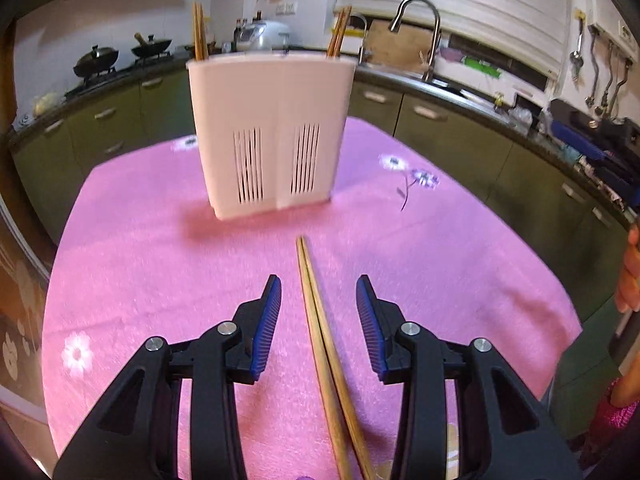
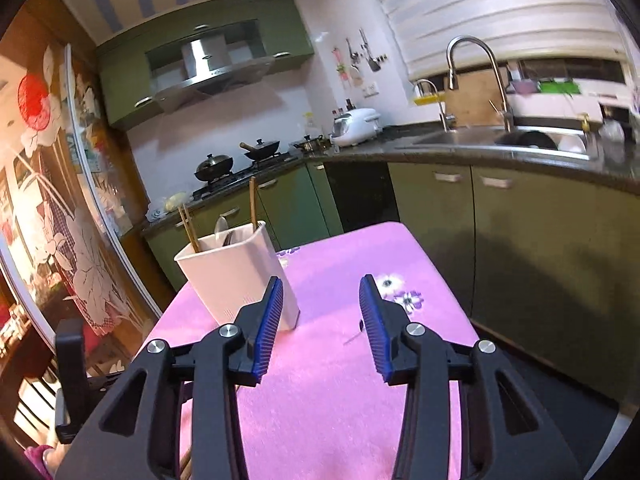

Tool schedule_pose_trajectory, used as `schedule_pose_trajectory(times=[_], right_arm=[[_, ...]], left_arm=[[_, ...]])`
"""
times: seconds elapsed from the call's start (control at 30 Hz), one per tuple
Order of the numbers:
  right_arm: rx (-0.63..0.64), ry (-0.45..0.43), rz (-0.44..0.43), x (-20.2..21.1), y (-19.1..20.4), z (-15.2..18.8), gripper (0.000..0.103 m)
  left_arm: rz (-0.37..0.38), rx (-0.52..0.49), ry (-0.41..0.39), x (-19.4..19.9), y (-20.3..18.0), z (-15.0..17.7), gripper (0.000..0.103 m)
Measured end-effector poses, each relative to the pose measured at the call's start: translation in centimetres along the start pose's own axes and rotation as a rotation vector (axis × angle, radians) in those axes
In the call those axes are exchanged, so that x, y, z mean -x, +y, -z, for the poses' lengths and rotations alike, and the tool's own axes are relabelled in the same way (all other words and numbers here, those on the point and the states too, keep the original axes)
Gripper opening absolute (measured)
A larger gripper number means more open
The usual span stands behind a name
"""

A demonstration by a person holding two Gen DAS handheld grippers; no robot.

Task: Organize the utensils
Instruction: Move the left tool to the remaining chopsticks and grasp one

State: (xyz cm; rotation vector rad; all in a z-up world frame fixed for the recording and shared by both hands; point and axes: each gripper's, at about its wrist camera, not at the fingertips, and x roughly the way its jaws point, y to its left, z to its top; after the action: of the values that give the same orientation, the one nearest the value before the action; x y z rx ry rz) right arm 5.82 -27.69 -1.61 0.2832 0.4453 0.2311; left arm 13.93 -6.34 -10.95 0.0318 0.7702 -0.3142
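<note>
From the left wrist, a pair of long, slim wooden chopsticks [image 1: 320, 328] lies side by side on the desk under its pink flowered cloth [image 1: 140, 248], running from near the lower edge of the view up toward the holder, tips close together. The left claw [image 1: 319, 292] is spread wide, its blue-padded fingers [image 1: 267, 328] on either side of the pair and not touching it. Beyond the tips stands a white plastic utensil holder with slotted vents [image 1: 272, 132], upright, with more wooden chopsticks [image 1: 199, 32] poking out at both top corners. Behind it run green cabinets, a steel tap [image 1: 420, 28] and black woks [image 1: 98, 58] on the stove. From the right wrist, the right claw [image 2: 321, 294] is likewise spread and grips nothing, above the pink cloth [image 2: 328, 380]. The white holder [image 2: 236, 276] sits just left of its left finger, partly hidden by it, holding chopsticks and a metal spoon [image 2: 221, 228]. The sink counter [image 2: 500, 152] lies behind.
</note>
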Motion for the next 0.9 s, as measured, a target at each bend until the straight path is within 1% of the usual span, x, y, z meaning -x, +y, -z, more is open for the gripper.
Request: schedule_pose_trajectory(times=[0.07, 0.13, 0.23, 0.43, 0.67, 0.9], right_arm=[[-0.006, 0.003, -0.008, 0.3, -0.4, 0.4, 0.04], [-0.002, 0.003, -0.021, 0.5, -0.5, 0.5, 0.04], [0.011, 0.005, -0.035, 0.3, 0.4, 0.1, 0.04], [0.021, 0.021, -0.05, -0.7, 1.6, -0.6, 0.04], [0.022, 0.023, -0.05, -0.9, 1.8, -0.7, 0.04], [0.023, 0.018, -0.04, -1.2, 2.1, -0.7, 0.04]], left_arm=[[-0.022, -0.005, 0.021, -0.7, -0.1, 0.2, 0.036], [-0.034, 0.003, 0.054, -1.4, 0.1, 0.5, 0.032], [-0.046, 0.009, 0.075, -2.2, 0.5, 0.8, 0.032], [-0.041, 0.006, 0.103, -3.1, 0.7, 0.9, 0.031], [-0.053, 0.001, 0.136, -4.2, 0.8, 1.2, 0.031], [-0.062, -0.011, 0.144, -4.4, 0.6, 1.0, 0.032]])
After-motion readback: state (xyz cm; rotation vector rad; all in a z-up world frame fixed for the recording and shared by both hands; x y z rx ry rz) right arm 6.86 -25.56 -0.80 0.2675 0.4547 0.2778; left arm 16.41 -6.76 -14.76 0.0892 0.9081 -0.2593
